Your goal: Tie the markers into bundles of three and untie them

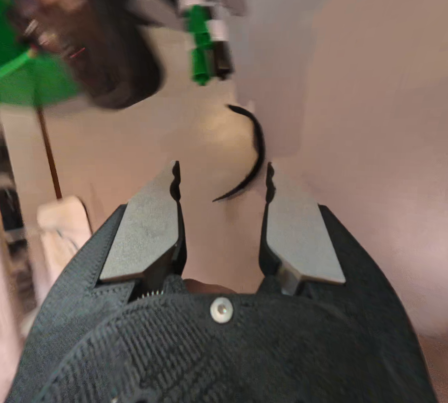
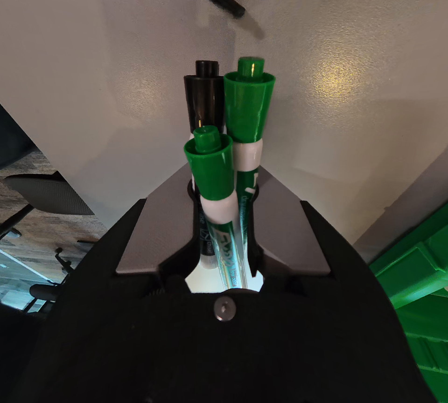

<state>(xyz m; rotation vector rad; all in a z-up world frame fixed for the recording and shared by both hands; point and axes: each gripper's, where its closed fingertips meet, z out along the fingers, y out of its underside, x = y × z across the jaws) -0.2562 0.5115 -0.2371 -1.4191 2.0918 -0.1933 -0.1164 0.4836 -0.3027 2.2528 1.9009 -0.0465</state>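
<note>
Clamping three markers (image 2: 218, 161), right gripper (image 2: 224, 187) hovers over table (image 2: 339, 100) (left gripper (image 1: 223, 180) spread, bare).

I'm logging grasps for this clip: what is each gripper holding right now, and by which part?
The right gripper clamps three markers, two green-capped and one black-capped, around their barrels below the caps. The left gripper holds nothing; the black cord lies beyond it.

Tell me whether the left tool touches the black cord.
Apart. The left wrist view shows the left tool open, the black cord lying clear of both fingers.
</note>
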